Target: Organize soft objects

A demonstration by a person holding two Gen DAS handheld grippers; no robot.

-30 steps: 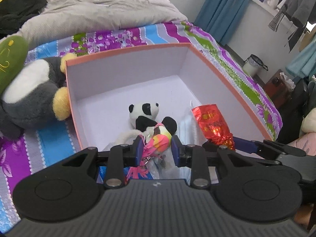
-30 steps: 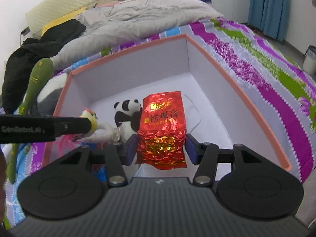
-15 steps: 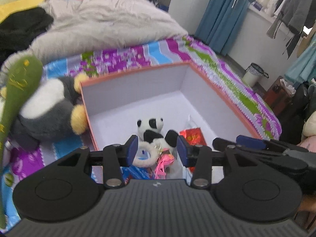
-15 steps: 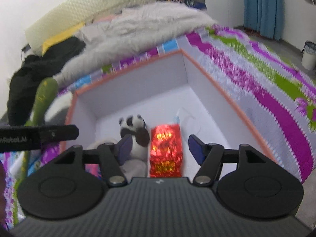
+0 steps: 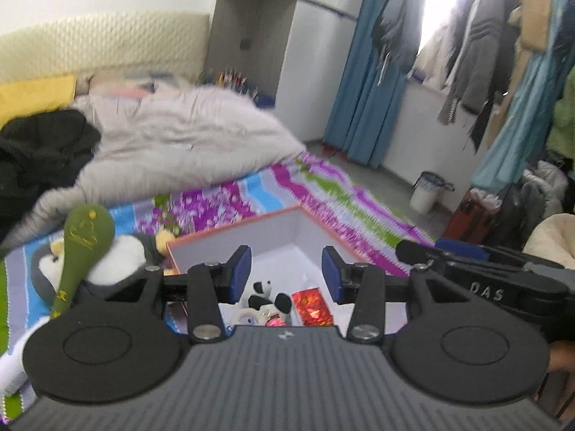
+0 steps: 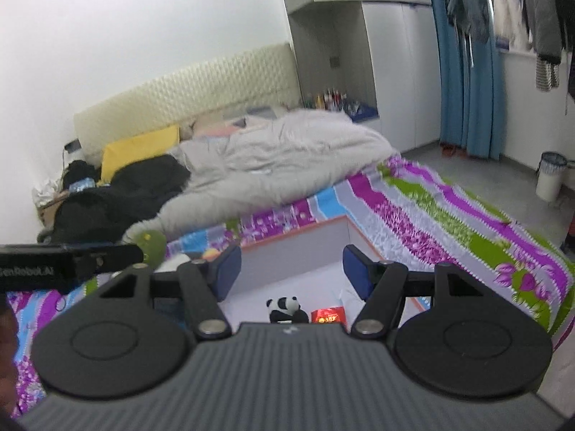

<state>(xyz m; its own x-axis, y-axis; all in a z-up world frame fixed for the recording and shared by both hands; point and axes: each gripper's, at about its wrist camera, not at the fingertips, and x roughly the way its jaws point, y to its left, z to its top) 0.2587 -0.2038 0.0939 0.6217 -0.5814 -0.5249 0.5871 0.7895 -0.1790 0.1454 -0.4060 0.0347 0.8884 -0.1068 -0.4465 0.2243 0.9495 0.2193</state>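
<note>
Orange-rimmed and white inside, the open cardboard box (image 5: 287, 230) sits on the striped purple, green and blue bedspread (image 5: 345, 201), and the soft things lie at its bottom: a small black-and-white panda plush (image 5: 264, 292), a shiny red foil packet (image 5: 312, 307) just to its right, a white ring-shaped toy (image 5: 248, 316) and a pink toy (image 5: 275, 321) beside it — the last two half hidden by the gripper body. The left gripper (image 5: 286, 274) hangs above the box with its blue-padded jaws spread apart and nothing between them. The right gripper (image 6: 290, 269) is likewise parted and empty; from its camera the panda (image 6: 285, 307) and packet (image 6: 327, 315) show far below. Outside the box's left wall lies a large grey-and-white penguin plush (image 5: 125, 258), with a green padded paddle-shaped toy (image 5: 84, 248) across it. A rumpled grey duvet (image 6: 280, 158) covers the far half of the bed — blurred.
</note>
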